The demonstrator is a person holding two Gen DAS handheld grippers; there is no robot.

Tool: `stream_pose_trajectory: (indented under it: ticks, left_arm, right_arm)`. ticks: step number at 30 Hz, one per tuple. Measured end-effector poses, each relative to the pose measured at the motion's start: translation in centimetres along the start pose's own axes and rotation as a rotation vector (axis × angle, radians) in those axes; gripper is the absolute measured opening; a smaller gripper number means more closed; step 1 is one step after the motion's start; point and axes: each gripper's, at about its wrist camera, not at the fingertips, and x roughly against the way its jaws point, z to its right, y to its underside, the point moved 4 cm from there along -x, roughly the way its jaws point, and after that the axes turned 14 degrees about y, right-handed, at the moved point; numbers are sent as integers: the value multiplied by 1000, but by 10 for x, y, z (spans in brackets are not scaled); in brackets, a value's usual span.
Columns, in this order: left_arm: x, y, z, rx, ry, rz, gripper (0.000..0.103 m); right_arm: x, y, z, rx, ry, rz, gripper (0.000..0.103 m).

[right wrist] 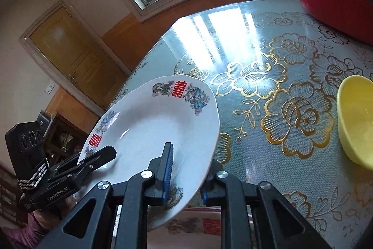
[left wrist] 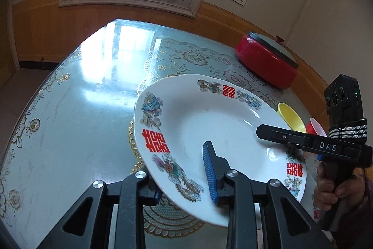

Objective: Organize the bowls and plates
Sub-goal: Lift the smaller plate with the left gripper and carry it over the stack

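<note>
Left tongs and right tongs grip opposite plate rims above table

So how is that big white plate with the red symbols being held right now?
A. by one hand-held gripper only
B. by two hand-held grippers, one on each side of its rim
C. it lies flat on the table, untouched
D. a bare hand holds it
B: the plate is tilted above the table, its rim pinched by the left hand-held gripper and the right hand-held gripper.
</note>
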Motion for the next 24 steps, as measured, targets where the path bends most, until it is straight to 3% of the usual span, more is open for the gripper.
stream_pose_trajectory:
  ticks: [12,24]
  left_arm:
    - [28,40,67,-92,63,-18,31]
    - [25,86,116,-136,149,-108,31]
  right_arm:
    - [71,58,30,-13,18,39,20]
    - [118,125,63,-112,86,35,22]
